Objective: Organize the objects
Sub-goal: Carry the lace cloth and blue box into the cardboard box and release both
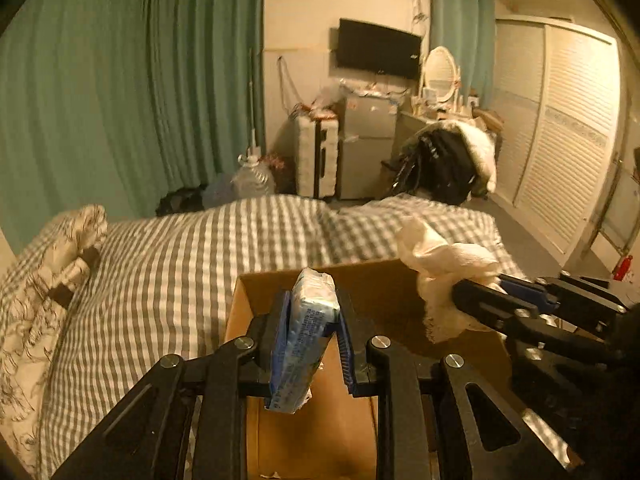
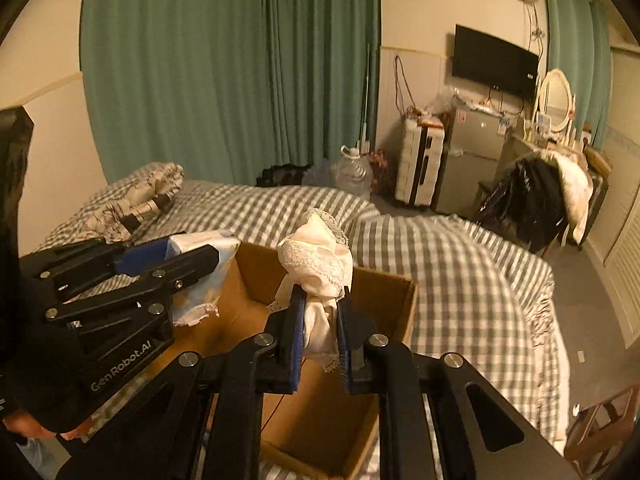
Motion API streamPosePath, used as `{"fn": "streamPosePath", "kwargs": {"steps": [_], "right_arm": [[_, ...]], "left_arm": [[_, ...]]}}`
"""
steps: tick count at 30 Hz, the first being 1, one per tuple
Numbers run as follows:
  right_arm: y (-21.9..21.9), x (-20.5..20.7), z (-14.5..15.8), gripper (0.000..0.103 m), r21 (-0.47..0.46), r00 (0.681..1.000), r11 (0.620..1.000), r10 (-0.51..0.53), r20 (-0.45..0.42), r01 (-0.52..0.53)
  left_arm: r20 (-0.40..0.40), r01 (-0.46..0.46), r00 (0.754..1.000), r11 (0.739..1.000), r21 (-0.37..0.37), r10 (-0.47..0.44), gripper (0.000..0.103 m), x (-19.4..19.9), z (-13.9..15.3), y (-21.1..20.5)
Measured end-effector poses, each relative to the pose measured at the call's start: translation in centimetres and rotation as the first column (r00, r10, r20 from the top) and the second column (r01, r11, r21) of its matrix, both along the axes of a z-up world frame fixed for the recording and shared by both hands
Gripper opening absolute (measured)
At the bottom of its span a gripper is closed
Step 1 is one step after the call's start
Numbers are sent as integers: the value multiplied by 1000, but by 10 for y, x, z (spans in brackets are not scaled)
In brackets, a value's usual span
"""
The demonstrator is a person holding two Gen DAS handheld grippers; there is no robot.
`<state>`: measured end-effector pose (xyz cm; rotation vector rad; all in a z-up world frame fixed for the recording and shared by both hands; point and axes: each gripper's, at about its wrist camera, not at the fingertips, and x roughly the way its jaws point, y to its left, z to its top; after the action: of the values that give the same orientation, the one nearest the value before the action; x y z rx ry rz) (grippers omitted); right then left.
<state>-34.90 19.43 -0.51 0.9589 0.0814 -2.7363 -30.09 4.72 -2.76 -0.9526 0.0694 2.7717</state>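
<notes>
Cardboard box (image 2: 404, 308) is sitting just below both grippers: left gripper (image 1: 308, 336) is pinching a tissue pack (image 1: 310, 320), right gripper (image 2: 320, 336) is clamping a lacy white cloth (image 2: 320, 264). I'd be lowering both inside the walls before letting go, pack flat first.

Grey-checked bedspread (image 1: 180, 264), brown cardboard box (image 1: 384, 292)

Matt cardboard box (image 2: 396, 304), glossy plastic tissue pack (image 1: 310, 328), soft lace-edged cloth (image 2: 320, 264)
</notes>
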Motion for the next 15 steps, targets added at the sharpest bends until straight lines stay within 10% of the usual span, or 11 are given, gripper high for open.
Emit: {"fn": "streamPosePath", "kwargs": {"steps": [4,6,8,15], "right_arm": [[6,-1,-12,14,-37,1000,999,10,19,-9],[6,1,-11,21,-31,1000,999,8,13,-8],[8,10,-4,59,-32,1000,999,-11,3,11],[21,50,47,67,1,996,998,-66,-55,66]], "left_arm": [[18,4,1000,1000,3,-4,32,-1,-7,-4],[12,3,1000,1000,-8,-2,60,3,-2,-5],[-17,-36,999,999,-23,35,76,13,8,-6],[-34,-81,996,997,-5,81,79,53,50,-27]]}}
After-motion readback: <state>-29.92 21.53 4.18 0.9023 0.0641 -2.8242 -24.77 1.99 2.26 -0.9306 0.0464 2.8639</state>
